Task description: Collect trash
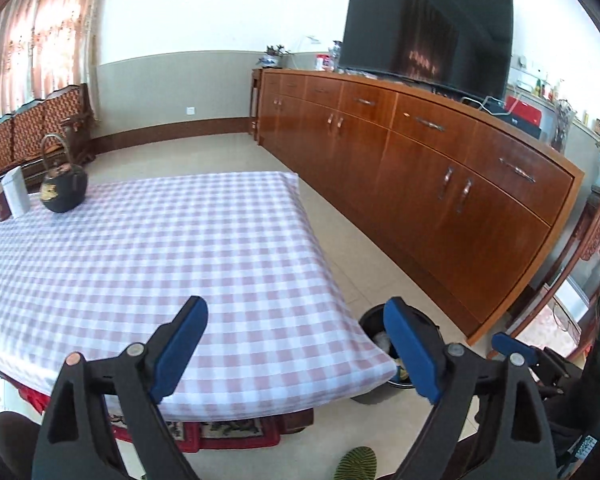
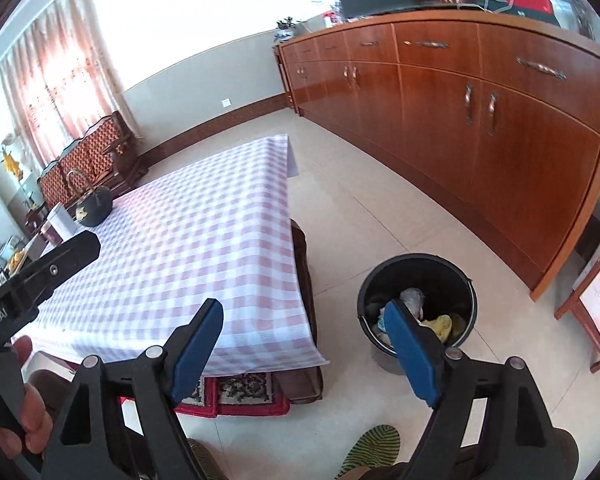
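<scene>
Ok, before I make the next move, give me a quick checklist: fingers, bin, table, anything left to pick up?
1. Left gripper open, nothing between its fingers: ok.
2. Right gripper open and empty: ok.
3. Black bin upright on the floor beside the table, trash already inside: ok.
4. Checked tablecloth free of loose trash: ok in both views.
5. Teapot and boxes at the far corner left standing, not trash: ok.
6. Trash left on the floor or under the table: cannot tell, much is hidden.
</scene>
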The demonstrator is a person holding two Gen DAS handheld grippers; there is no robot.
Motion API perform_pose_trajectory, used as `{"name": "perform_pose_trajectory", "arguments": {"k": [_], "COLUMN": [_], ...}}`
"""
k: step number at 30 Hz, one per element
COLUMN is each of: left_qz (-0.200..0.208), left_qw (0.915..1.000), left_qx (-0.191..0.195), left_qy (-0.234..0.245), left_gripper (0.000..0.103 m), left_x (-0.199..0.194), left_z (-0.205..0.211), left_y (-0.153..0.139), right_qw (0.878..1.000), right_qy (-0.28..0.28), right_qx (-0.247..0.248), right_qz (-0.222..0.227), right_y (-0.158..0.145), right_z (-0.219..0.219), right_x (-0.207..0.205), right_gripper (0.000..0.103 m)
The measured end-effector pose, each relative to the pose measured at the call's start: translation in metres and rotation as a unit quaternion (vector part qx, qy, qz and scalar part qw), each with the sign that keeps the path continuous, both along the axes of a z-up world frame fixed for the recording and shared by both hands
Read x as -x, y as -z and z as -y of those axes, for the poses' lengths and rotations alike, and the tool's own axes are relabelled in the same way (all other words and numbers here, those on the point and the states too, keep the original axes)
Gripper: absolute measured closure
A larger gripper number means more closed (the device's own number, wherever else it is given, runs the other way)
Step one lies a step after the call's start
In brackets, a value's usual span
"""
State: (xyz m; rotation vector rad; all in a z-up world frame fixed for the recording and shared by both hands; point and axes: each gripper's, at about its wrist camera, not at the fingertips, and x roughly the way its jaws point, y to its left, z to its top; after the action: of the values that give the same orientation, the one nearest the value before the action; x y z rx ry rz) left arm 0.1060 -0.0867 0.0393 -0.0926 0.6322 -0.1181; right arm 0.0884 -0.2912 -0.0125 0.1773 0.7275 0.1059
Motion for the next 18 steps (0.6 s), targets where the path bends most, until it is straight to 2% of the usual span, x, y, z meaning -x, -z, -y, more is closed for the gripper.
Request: {"name": "perform_pose_trajectory", "arguments": {"k": [5, 8, 18], "left_qz": [0.019, 0.023, 0.029], "left_qw": [0.9986, 0.9974, 0.9963], "left_qx": [-0.011, -0.015, -0.016], "left_qy": [-0.049, -0.067, -0.079], "left_gripper": [0.007, 0.006, 0.006], "left_x": [0.021, 0.030, 0.056], "left_z": [-0.033, -0.043, -0.059], "left_y": [-0.007, -0.008, -0.007], "right_qw": [0.999, 0.998, 0.997], "right_qy": [-0.028, -0.023, 0.000], "right_qx": [0.022, 0.045, 0.057], "right_qz": [0.034, 0.044, 0.058], "right_y": [-0.016, -0.023, -0.034], "right_z": [-0.047, -0.063, -0.062], "right_x": [0.017, 0.025, 0.046], "right_gripper": [0.015, 0.014, 0.014]}}
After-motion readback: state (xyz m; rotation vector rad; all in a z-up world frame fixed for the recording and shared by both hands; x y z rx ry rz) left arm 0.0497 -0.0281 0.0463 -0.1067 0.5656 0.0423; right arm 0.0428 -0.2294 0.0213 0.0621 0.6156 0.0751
